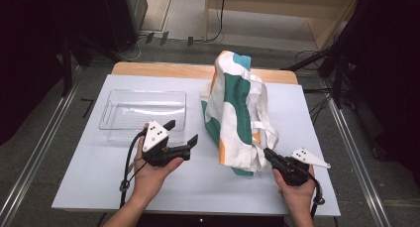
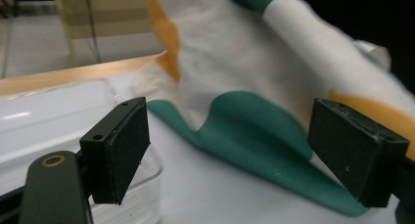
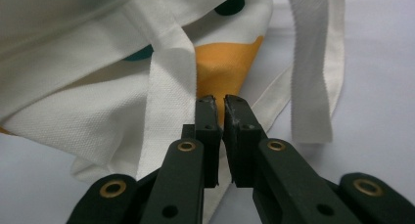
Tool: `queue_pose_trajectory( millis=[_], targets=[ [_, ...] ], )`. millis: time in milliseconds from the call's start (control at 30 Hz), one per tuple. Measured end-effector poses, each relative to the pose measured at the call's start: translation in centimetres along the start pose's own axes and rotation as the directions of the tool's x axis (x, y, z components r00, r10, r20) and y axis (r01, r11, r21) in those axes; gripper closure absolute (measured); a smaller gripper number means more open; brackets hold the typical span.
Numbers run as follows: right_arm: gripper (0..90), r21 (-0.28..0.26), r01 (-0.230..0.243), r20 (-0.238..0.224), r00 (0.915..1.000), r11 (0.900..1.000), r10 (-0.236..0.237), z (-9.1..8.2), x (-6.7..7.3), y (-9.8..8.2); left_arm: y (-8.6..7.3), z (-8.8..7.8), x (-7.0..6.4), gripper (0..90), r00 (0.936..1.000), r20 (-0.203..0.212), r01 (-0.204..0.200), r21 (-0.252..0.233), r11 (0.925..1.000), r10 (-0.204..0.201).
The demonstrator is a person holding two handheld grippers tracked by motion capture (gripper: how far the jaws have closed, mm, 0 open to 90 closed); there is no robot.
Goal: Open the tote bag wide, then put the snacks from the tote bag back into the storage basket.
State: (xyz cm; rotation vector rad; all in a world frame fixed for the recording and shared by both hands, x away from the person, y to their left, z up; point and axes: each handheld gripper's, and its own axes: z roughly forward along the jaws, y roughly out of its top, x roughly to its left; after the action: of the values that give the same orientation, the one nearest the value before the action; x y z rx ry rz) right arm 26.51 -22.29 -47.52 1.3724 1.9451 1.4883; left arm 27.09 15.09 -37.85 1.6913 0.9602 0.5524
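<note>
You are working on the tote bag point(image 1: 237, 113), which is standing slumped on the white worktop point(image 1: 89, 187), right of centre and reaching from near the far edge almost to the near edge. Your right gripper point(image 1: 267, 153) is sitting at the bag's near right corner with its jaws clenched. In the right gripper view they are pressed nearly together right at the fabric edge, beside a white strap point(image 3: 313, 62) that is hanging down. I cannot tell for sure whether cloth is actually pinched between the pads point(image 3: 208, 121). Only a sliver of a gap shows there.

Your left gripper point(image 1: 184, 138) is hovering over the worktop's near-left middle, jaws released and wide, holding nothing. It is pointing toward the bag's left side, and the green band of the print point(image 2: 254, 131) is lying ahead of it. The clear plastic bin point(image 1: 143, 110) is resting just behind it, toward the far left corner.

The step looks like getting a hold on the bag, probably to open it. Next, you are likely needing to bring the left gripper across to the bag's rim or a strap and close on a single layer. Check first that the right side is truly gripping, or the bag may slide.
</note>
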Motion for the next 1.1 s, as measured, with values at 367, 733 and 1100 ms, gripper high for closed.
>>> queue_pose_trajectory(
  millis=[367,733,1100],
  targets=[
    [85.7,0.049,-0.004,-0.019,0.9998,0.999,0.005,1.4,0.6,-0.4,0.0,0.2,-2.0,18.0,0.9963,0.085,-0.013,0.010,0.9999,0.012],
    [86.6,0.083,-0.021,-0.022,0.9995,0.996,0.023,2.3,1.1,-0.5,-0.8,0.3,-5.0,17.2,0.9802,0.194,-0.048,0.038,0.9981,0.040],
    [89.5,0.108,-0.026,-0.032,0.9991,0.994,0.029,3.0,2.1,-0.7,-2.4,1.8,-6.1,17.9,0.9755,0.219,-0.010,0.121,0.9926,-0.017]
  ],
)
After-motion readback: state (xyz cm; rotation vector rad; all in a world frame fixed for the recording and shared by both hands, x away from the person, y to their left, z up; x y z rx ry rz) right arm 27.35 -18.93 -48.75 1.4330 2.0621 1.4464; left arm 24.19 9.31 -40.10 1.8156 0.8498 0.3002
